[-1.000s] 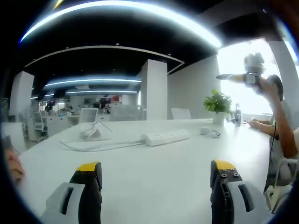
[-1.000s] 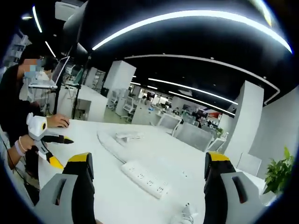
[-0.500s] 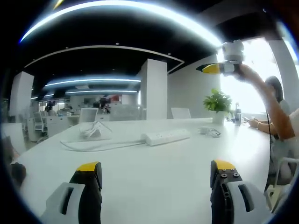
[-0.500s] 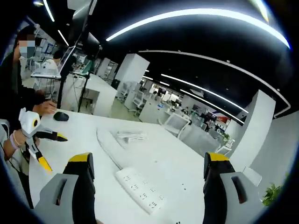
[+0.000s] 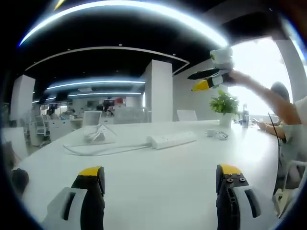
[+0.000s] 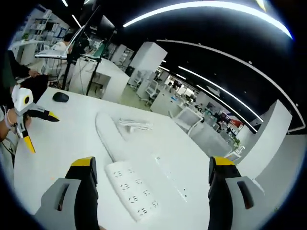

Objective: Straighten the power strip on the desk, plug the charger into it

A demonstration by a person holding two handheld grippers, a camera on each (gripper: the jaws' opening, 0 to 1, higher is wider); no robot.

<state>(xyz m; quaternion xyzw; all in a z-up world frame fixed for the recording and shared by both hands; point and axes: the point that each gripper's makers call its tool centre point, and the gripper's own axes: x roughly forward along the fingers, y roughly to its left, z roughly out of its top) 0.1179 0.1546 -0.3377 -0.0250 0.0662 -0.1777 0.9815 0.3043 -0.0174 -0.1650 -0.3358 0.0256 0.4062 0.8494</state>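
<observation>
White power strip (image 6: 130, 189) lay mid-desk (image 5: 182, 182), well in from the edges, its cable (image 5: 103, 149) trailing aside, as I held my right gripper (image 6: 152, 184) above it and my left gripper (image 5: 160, 191) low nearby, both wide open and empty, seemingly for straightening.

Open-plan office, dark ceiling
Curved light strips (image 5: 129, 7) overhead; white pillar (image 5: 158, 91), bright window (image 5: 254, 81), potted plant (image 5: 223, 106) beyond the tabletop (image 5: 158, 177).
</observation>
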